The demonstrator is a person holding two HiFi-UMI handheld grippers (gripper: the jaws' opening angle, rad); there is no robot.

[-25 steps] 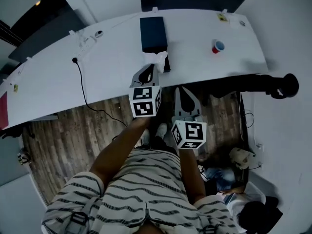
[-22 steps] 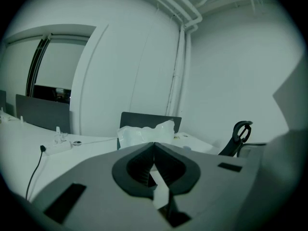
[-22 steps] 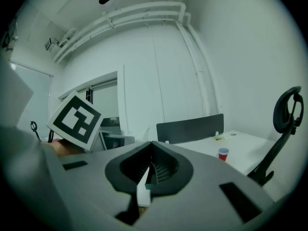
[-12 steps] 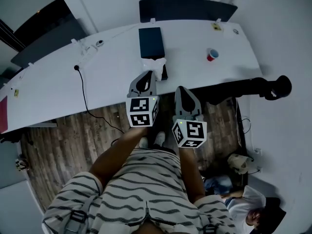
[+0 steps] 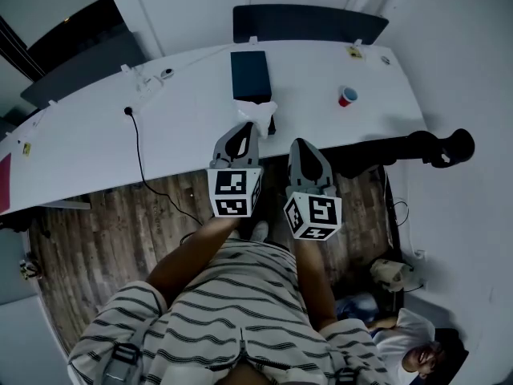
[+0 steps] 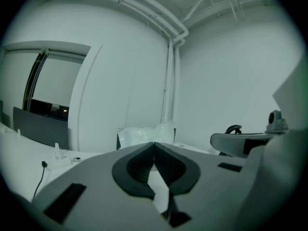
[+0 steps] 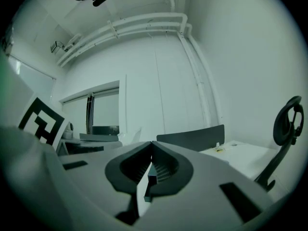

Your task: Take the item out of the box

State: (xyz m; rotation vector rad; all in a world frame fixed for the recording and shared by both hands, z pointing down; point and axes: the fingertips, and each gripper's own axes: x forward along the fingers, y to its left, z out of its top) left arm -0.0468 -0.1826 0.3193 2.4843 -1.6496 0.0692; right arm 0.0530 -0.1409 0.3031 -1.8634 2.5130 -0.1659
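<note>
Item (image 5: 258, 112) — crinkled white plastic wrap — lies at the near edge of the table (image 5: 96, 143), at the near end of the box (image 5: 250, 74), just ahead of the left gripper (image 5: 247, 127). Box flat, dark blue, rectangular; table smooth, white. Left gripper jaws pressed together, nothing between them. Right gripper (image 5: 298, 143) beside it, short of the table — also closed, empty.

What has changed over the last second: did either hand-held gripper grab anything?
Hardly anything. The left hand-held gripper eased back slightly from the white wrapped item; nothing was grabbed or released. The right hand-held gripper, dark box and red cup stayed put; both grippers remain shut and empty.
</note>
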